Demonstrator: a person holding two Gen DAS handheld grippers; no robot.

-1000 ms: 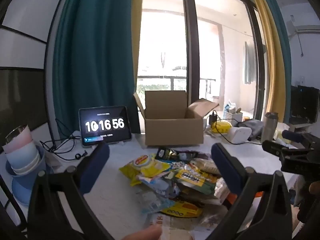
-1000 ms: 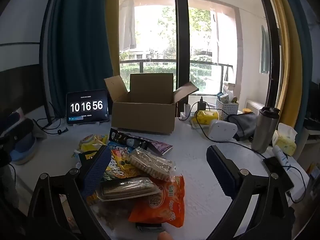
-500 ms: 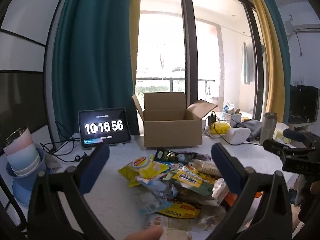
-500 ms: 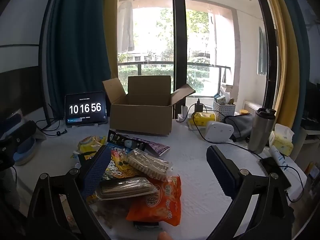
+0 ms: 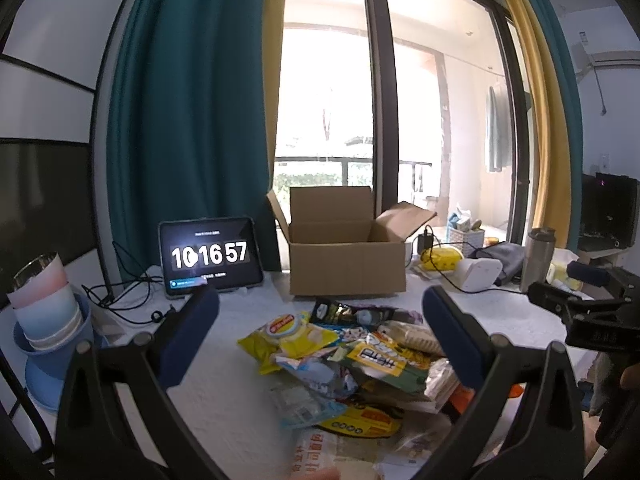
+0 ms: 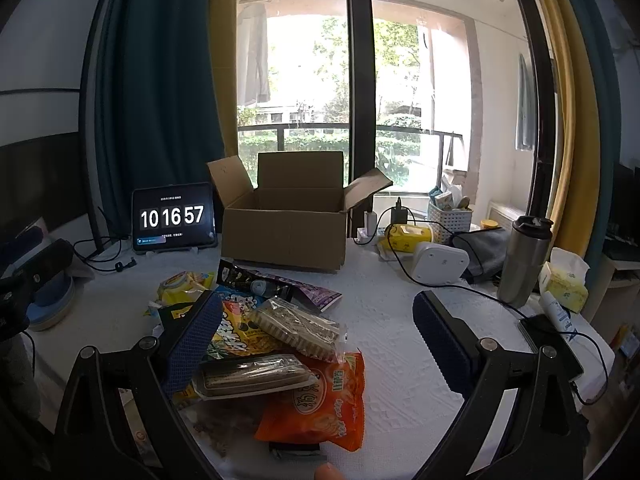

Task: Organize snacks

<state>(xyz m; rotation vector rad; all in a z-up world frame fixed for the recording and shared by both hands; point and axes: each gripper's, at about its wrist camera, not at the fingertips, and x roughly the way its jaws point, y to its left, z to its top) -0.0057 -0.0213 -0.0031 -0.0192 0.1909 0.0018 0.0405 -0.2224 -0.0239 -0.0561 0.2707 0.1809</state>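
Both your left gripper (image 5: pixel 320 332) and right gripper (image 6: pixel 318 332) hang spread and empty over the snack pile (image 6: pixel 272 336) on the surface (image 6: pixel 400 344). Packets overlap, so pinching one could drag its neighbours; farther back, the open cardboard box (image 6: pixel 284 236) sits beside trailing cables (image 6: pixel 420 264)
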